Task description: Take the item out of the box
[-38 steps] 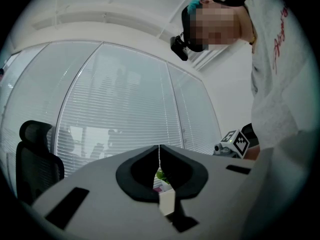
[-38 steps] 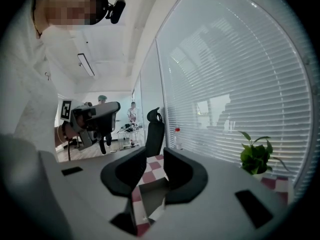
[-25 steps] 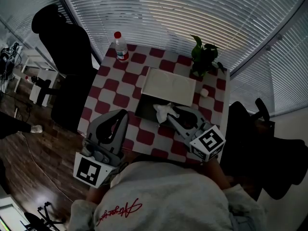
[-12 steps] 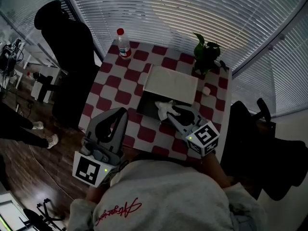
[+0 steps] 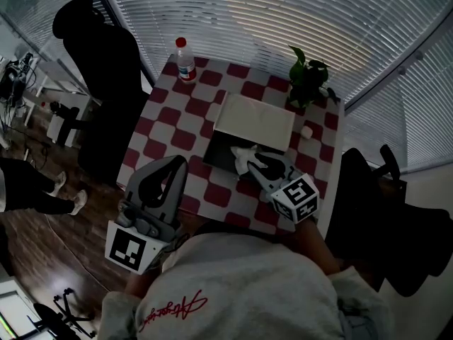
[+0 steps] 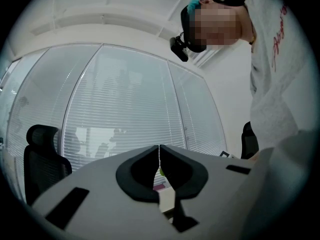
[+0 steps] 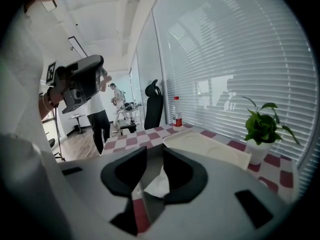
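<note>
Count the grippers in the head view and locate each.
2. The left gripper, shut, is at the table's near-left corner; the right gripper, open, points into the box. None seem hidden.

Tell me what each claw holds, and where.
Nothing. The right claw is open over the white crumpled item in the box; the left claw is shut, empty.

No word or number can be read. The sweatshirt [image 5: 212,289] carries red script [image 5: 172,309], too small to make out. The bottle [image 5: 185,59] has a red label, its print illegible. The left cube [image 5: 132,248] and right cube [image 5: 301,198] bear black-and-white square markers.
</note>
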Motion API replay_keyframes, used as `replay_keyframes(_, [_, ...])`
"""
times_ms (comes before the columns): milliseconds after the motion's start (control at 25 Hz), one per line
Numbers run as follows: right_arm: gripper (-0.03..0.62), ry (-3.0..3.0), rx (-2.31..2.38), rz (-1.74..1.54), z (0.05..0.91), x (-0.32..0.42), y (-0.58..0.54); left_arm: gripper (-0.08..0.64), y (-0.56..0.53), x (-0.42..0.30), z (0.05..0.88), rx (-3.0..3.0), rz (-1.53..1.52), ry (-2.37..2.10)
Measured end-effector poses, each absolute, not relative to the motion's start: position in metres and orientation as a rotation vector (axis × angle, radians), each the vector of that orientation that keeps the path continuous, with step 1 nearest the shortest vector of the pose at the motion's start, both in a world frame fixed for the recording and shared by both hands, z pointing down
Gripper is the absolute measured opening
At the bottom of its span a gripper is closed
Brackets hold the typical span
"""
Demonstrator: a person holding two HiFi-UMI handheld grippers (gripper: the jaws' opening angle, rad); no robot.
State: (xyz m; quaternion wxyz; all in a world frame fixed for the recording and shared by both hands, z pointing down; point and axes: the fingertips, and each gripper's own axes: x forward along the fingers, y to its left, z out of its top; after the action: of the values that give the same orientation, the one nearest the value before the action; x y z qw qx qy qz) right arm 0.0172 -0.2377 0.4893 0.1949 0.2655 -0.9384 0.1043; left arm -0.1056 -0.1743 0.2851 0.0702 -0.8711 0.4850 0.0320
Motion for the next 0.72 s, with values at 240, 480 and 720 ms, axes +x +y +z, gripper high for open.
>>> replay_keyframes(240, [0.11,-2.572,0.726,0.303,0.507,0.013,-0.238,0.017,-0.173,-0.108,0.285,-2.62,0.1,1.467])
replay_keyframes(480, [0.11,-2.546,0.725,0.31,0.519,0.012,-0.241,0.017,-0.172,-0.111,0.286,-2.616,0.104,1.477])
replay_keyframes(720, [0.11,-2.478,0.738,0.301,0.539,0.015,-0.246,0.017,-0.171,-0.113,0.288,-2.616,0.098,1.485])
